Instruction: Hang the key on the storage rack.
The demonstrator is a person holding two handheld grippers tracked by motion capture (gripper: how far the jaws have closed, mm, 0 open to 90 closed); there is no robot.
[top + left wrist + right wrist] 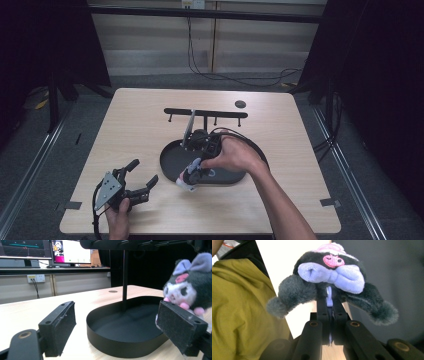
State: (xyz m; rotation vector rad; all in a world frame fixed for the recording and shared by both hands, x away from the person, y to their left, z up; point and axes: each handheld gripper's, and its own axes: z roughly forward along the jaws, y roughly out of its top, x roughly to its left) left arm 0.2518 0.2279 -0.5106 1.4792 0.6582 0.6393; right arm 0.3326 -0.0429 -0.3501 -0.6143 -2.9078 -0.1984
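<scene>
A black and white plush toy (191, 176) with a lavender bow hangs over the front rim of an oval black tray (169, 159). My right gripper (198, 167) points back toward the person and is shut on the toy. In the right gripper view, the jaws (329, 312) pinch a thin lavender loop behind the bow of the plush toy (329, 272). My left gripper (142, 173) rests on the table left of the tray, open with nothing between its fingers. From the left gripper (120, 327), the plush toy (190, 287) hangs at the right above the tray (112, 340).
A black stand with a crossbar (205, 114) and a slanting post (189, 127) rises from the tray's back. A small dark disc (240, 104) lies near the table's far edge. The person's yellow-green clothing (242, 310) is close behind the right gripper. Monitors (70, 251) stand beyond the table.
</scene>
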